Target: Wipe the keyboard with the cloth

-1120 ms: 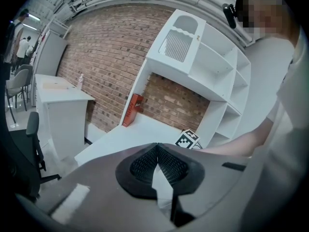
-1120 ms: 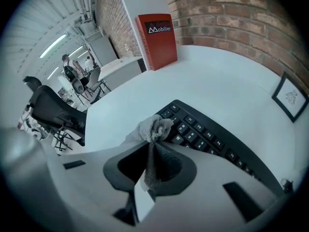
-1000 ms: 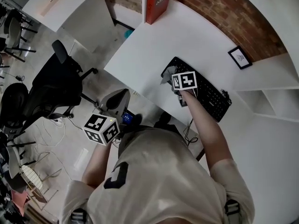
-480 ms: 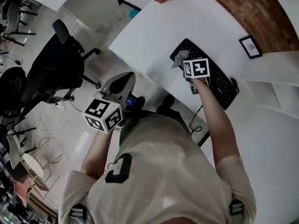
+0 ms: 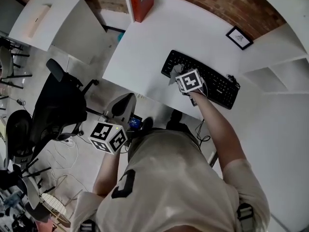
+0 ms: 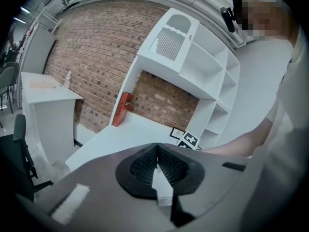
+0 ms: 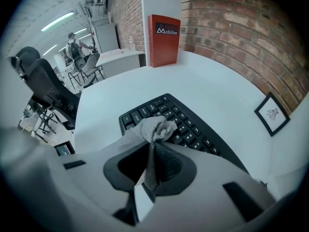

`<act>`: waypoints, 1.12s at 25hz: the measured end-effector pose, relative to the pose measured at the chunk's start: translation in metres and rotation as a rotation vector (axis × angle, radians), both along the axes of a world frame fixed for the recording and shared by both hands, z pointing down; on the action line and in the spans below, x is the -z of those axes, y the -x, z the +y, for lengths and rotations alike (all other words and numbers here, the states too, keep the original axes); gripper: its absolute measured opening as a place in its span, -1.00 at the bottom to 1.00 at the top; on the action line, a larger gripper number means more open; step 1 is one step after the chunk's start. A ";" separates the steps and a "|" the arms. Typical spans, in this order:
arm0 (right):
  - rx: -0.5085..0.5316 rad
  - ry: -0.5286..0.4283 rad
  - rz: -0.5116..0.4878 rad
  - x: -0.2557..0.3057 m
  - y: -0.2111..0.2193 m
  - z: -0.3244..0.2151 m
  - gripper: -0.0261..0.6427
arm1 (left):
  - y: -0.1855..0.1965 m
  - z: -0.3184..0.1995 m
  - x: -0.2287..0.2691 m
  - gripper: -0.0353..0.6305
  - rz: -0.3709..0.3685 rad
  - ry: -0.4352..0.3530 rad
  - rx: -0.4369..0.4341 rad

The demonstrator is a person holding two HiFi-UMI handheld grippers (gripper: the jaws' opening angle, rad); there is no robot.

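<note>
**Crumpled cloth pinched over the keyboard's end**

The right gripper (image 7: 152,146) has its ribbed black pads (image 7: 164,162) clamped on a crumpled grey cloth (image 7: 153,127). The cloth's soft bunched tip sits over the keys at the 9 o'clock end of the flat black keyboard (image 5: 215,83). The keyboard lies on a smooth white desk (image 5: 145,42). From it, an upright red book (image 5: 142,1) stands at 11 o'clock and a small framed picture (image 5: 238,37) at 1 o'clock. The left gripper (image 6: 156,153), jaws pressed together on nothing, hangs off the desk at 8 o'clock.

Soft grey cloth (image 7: 154,127), matt black plastic keyboard (image 7: 190,127), smooth white desk (image 7: 207,83)
</note>
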State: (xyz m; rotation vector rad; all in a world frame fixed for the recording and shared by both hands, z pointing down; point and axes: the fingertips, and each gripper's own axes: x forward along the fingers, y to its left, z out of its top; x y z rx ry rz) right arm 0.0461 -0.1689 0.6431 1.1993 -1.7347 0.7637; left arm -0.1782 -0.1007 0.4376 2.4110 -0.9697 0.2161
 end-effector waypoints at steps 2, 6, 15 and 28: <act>-0.012 -0.004 0.011 -0.001 -0.006 0.006 -0.83 | 0.002 0.001 0.000 -0.88 0.006 -0.004 -0.013; -0.017 -0.020 0.041 -0.002 -0.005 0.009 -0.83 | 0.013 0.005 -0.002 -0.88 0.011 -0.005 -0.035; -0.063 -0.019 0.121 0.002 -0.021 0.019 -0.83 | 0.016 0.026 0.002 -0.88 0.012 -0.002 -0.127; 0.070 -0.050 0.089 0.002 -0.041 0.038 -0.83 | -0.056 0.032 0.026 -0.88 0.012 -0.054 -0.117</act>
